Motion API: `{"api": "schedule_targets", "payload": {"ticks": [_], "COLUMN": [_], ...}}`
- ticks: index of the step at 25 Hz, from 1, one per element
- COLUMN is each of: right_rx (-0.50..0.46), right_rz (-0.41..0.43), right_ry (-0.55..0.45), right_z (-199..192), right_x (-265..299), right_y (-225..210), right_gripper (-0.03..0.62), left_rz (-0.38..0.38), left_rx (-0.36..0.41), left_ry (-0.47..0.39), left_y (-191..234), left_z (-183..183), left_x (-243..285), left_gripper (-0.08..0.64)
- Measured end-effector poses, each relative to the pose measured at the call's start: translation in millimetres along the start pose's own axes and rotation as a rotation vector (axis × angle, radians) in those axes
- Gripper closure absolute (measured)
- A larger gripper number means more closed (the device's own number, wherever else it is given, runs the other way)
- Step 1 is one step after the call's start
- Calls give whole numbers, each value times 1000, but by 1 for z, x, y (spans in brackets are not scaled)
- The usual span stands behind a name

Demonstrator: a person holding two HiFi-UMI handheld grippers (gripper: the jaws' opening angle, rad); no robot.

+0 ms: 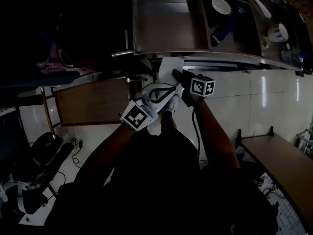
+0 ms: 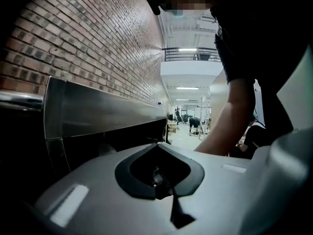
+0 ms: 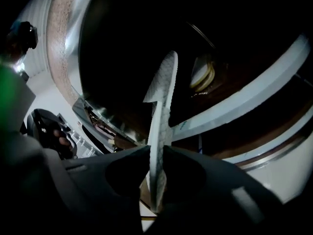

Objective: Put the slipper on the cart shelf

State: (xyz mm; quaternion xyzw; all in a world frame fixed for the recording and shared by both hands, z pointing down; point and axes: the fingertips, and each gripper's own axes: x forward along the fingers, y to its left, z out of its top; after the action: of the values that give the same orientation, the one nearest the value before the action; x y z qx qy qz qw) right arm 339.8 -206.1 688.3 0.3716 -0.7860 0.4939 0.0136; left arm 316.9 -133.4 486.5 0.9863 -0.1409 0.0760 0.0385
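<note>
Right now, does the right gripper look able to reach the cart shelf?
Probably yes: the right gripper, clamped on the slipper, sits close to the cart shelf, nothing visibly between them.

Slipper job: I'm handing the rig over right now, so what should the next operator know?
Right gripper: shut on the white slipper, held on edge just short of the cart.
Left gripper: jaws together, empty, close beside the right one.
Done: slipper gripped and up at the cart's edge.
Left: set it on the shelf, then let go.
</note>
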Motion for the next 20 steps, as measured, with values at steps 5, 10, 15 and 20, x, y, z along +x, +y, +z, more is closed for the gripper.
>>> {"api": "schedule_targets", "payload": {"ticks": [5,10,15,20], "right_rx": [53,46,17,38], "right_rz": [55,70,71,53], "right_ry": [-56,-87,-94,-171], "right_z": [27,51,69,81], "right_x": [17,29,42,43], "right_y": [-11,-17,-18,-23], "right_gripper": [525,523,523,518], "left_rz": [51,88,114,130], "left_rx": [-9,-22,-29,-31], "left_ry": [2,8,8,12], "left_y": [8,12,13,13], "left_z": [-3,-7,-9,-12], "left_x": [-1,-1,-3,-4], "left_gripper": [557,557,557,557]}}
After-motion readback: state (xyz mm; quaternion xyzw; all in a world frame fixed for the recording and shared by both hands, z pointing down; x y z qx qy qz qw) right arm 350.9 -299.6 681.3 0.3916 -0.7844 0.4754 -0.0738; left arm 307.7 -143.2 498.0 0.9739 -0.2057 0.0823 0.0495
